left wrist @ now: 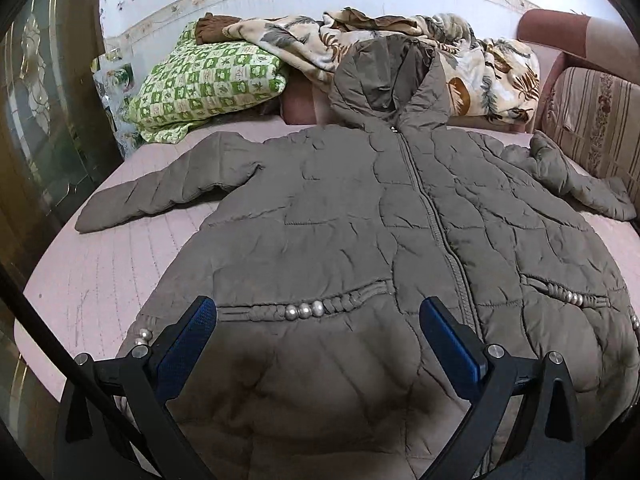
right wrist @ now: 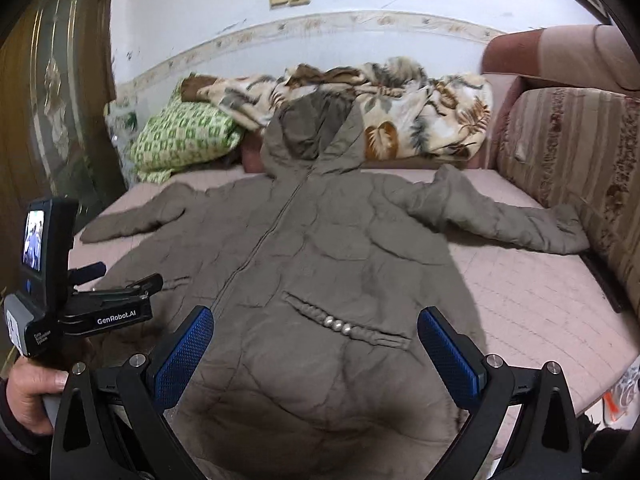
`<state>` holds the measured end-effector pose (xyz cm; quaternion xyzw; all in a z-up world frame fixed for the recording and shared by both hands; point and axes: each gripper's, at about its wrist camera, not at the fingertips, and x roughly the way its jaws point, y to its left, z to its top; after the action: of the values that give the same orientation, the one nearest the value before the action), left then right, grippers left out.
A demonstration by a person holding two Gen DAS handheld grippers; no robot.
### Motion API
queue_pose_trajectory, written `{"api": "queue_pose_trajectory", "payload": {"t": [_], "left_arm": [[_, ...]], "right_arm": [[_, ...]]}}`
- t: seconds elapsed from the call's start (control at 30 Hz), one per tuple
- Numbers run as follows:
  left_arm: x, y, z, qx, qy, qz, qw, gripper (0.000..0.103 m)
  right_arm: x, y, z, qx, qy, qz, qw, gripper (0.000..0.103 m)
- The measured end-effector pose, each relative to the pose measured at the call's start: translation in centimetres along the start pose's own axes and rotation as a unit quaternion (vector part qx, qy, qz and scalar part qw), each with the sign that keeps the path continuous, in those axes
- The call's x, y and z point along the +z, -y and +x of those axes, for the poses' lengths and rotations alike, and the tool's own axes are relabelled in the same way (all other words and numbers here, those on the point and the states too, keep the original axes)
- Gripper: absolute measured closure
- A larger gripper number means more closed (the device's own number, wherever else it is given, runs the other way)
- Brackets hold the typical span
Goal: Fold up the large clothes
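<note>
Step in hand: approach for the first fold; I judge that nothing of the fold is done yet, since the quilted hooded coat (left wrist: 360, 216) lies flat, zipped, front up, both sleeves spread.
Left gripper (left wrist: 318, 334): jaws spread wide, nothing between the pads.
Right gripper (right wrist: 316, 342): jaws spread wide, empty, angled down at the coat.
Coat position: on the pink bed sheet (left wrist: 104, 264), hood toward the leaf-print blanket (left wrist: 496, 76), hem nearest me.
Coat relative to jaws: the hem panel and beaded pocket trim (left wrist: 304, 310) lie ahead of and below both pairs of jaws; no pad touches fabric.
Left sleeve (left wrist: 160, 196): well apart from my left jaws, toward the green pillow (left wrist: 208, 80).
Right sleeve (right wrist: 512, 216): well apart, beside the striped cushion (right wrist: 576, 160).
Method: pinch each sleeve through all padded layers near the cuff, lift low, lay it across the chest.
Caution: puffy filling may spring out of a shallow bite.
</note>
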<state>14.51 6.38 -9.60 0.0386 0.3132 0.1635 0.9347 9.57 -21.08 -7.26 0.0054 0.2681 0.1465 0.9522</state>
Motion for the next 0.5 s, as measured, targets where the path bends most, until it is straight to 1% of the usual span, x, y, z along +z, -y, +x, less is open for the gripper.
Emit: {"api": "queue_pose_trajectory", "payload": {"t": [0.03, 0.07, 0.1, 0.13, 0.17, 0.2, 0.23, 0.3, 0.4, 0.5], "left_arm": [[-0.3, -0.3, 0.1, 0.001, 0.001, -0.004, 1.0, 0.002], [-0.4, -0.2, 0.2, -0.014, -0.011, -0.003, 0.9998, 0.002], [-0.4, 0.0, 0.5, -0.028, -0.019, -0.01, 0.9994, 0.002], [-0.6, 0.2, 0.6, -0.035, -0.03, -0.01, 0.9989, 0.002], [-0.1, 0.8, 0.5, -0.05, -0.047, -0.009, 0.9976, 0.002], [-0.1, 0.9, 0.6, -0.058, -0.056, -0.01, 0.9967, 0.002], [-0.1, 1.1, 0.6, -0.063, -0.062, -0.01, 0.996, 0.002], [0.3, 1.4, 0.3, -0.069, -0.07, -0.01, 0.9951, 0.002], [0.6, 1.2, 0.1, -0.073, -0.07, -0.015, 0.9948, 0.002], [1.1, 1.3, -0.2, -0.072, -0.074, -0.009, 0.9946, 0.002]], "right_arm": [[0.0, -0.3, 0.3, -0.002, 0.01, -0.006, 1.0, 0.0], [-0.1, -0.5, 0.6, 0.0, 0.006, -0.007, 1.0, 0.0], [-0.2, -0.5, 0.9, 0.001, -0.005, -0.005, 1.0, 0.0], [-0.4, -0.5, 1.2, 0.003, -0.012, -0.002, 1.0, 0.0], [-0.5, -0.5, 1.5, 0.002, -0.024, -0.003, 1.0, 0.0], [-0.7, -0.6, 1.7, 0.0, -0.038, -0.002, 0.999, 0.0], [-0.8, -0.5, 1.9, -0.003, -0.042, -0.005, 0.999, 0.0], [-0.9, -0.4, 2.3, -0.011, -0.041, -0.011, 0.999, 0.0], [-0.7, -0.1, 2.5, -0.016, -0.048, -0.007, 0.999, 0.0], [-0.6, 0.4, 2.3, -0.011, -0.047, 0.006, 0.999, 0.0]]}}
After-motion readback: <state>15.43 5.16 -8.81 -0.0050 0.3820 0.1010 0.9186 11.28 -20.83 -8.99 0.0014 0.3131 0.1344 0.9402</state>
